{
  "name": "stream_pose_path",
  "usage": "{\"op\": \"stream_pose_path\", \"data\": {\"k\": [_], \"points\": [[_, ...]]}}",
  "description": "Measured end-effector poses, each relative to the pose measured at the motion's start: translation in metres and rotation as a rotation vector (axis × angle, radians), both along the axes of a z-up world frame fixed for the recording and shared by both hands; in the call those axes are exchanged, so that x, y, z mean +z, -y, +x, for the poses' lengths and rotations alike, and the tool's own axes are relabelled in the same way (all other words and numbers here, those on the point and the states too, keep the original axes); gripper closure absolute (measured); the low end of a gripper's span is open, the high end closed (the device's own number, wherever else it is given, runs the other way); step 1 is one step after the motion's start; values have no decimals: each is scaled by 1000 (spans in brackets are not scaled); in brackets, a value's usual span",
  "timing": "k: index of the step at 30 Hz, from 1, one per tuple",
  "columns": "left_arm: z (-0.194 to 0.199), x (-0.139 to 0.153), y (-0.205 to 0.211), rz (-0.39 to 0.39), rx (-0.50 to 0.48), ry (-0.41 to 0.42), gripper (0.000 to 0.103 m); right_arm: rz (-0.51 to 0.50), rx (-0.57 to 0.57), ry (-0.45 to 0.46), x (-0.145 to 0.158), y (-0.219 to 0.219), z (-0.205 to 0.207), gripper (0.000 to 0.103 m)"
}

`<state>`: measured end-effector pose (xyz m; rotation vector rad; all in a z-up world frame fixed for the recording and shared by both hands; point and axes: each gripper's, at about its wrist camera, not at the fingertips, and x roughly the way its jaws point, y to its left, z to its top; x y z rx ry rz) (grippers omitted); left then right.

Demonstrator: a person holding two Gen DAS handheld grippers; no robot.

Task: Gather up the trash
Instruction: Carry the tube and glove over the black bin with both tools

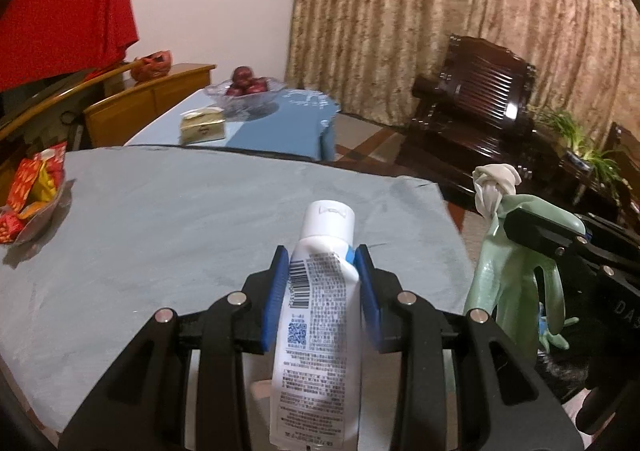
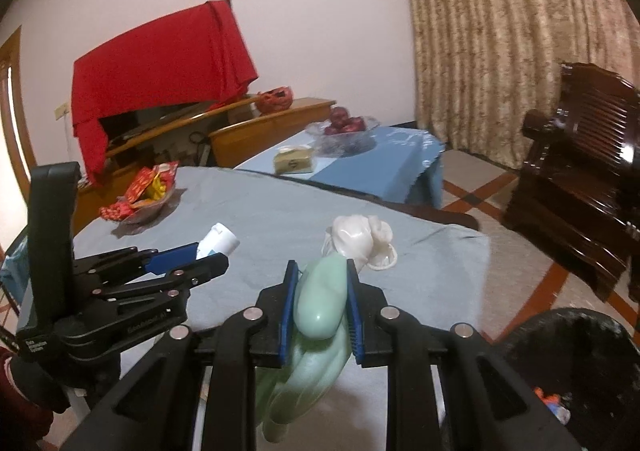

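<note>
My left gripper (image 1: pixel 320 259) is shut on a white squeeze tube (image 1: pixel 320 299) with small print, a barcode and a white cap pointing forward, held above the grey-blue table (image 1: pixel 160 231). My right gripper (image 2: pixel 322 271) is shut on pale green rubber gloves (image 2: pixel 320 307) with a white knotted glove end (image 2: pixel 360 235) sticking out past the pads. In the left wrist view the green gloves (image 1: pixel 516 275) hang from the right gripper (image 1: pixel 536 231) at the right. The right wrist view shows the left gripper (image 2: pixel 192 255) at the left, the tube's cap (image 2: pixel 220 237) poking out.
A black-lined trash bin (image 2: pixel 576 371) stands on the floor at lower right with scraps inside. A bowl of red snack packets (image 1: pixel 28 203) sits at the table's left edge. Behind are a blue table (image 1: pixel 288 123) with a fruit bowl (image 1: pixel 244 89) and tissue box (image 1: pixel 202 125), and a dark wooden chair (image 1: pixel 480 99).
</note>
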<state>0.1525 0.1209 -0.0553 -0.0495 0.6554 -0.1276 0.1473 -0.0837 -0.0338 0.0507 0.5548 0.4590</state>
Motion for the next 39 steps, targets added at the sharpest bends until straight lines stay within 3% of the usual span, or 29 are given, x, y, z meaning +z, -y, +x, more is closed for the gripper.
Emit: {"op": "stream_pose_path", "data": {"k": [10,20,39], "points": [[-10,14,77,-18,-132,26,70,-8,-125,38,14,70,-34,81],[-15,9,153,-33,-259,30,70,-37,-266,41,11,144,-60,81],[8,-18,275,-64,-459,7,70,-79,-451,-14,-19,239,-55,81]]}}
